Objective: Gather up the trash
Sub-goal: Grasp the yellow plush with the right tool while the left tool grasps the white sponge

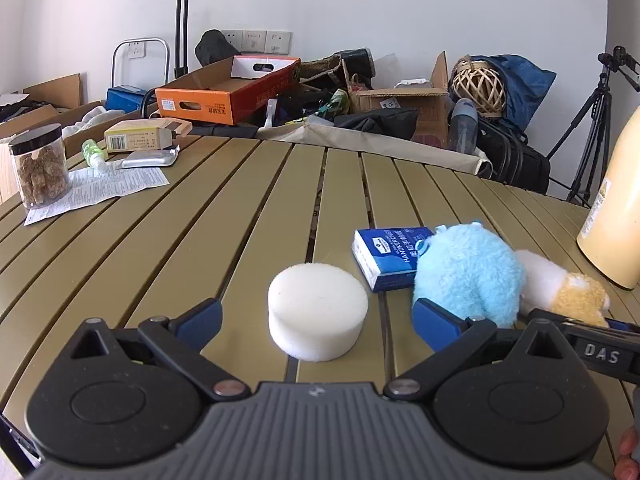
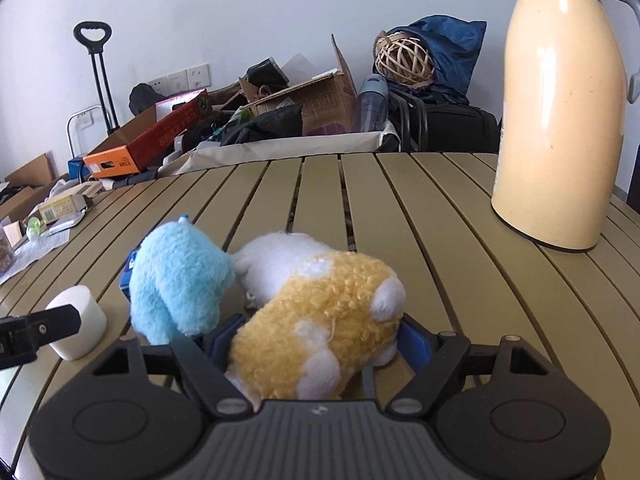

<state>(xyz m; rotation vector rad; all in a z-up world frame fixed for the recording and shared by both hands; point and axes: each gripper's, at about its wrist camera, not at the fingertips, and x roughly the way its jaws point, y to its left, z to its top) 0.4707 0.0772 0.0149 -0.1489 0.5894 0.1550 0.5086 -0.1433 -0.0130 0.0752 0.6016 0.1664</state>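
A white round foam sponge (image 1: 318, 312) lies on the olive slatted table (image 1: 200, 220), between the blue pads of my left gripper (image 1: 318, 322), which stands open and clear of it. My right gripper (image 2: 320, 340) is shut on a yellow and white plush toy (image 2: 320, 320); its blue pads touch both sides of the toy. A light blue plush toy (image 2: 180, 280) leans against it and half covers a blue tissue pack (image 1: 390, 256). One left finger (image 2: 40, 328) shows in the right wrist view, beside the sponge (image 2: 78, 320).
A tall cream thermos jug (image 2: 560, 120) stands at the right. At the far left lie a printed leaflet (image 1: 100, 190), a jar of brown pieces (image 1: 38, 168), a small green bottle (image 1: 94, 154), a silver pouch (image 1: 150, 158) and a carton (image 1: 138, 136). Boxes and bags crowd the floor beyond.
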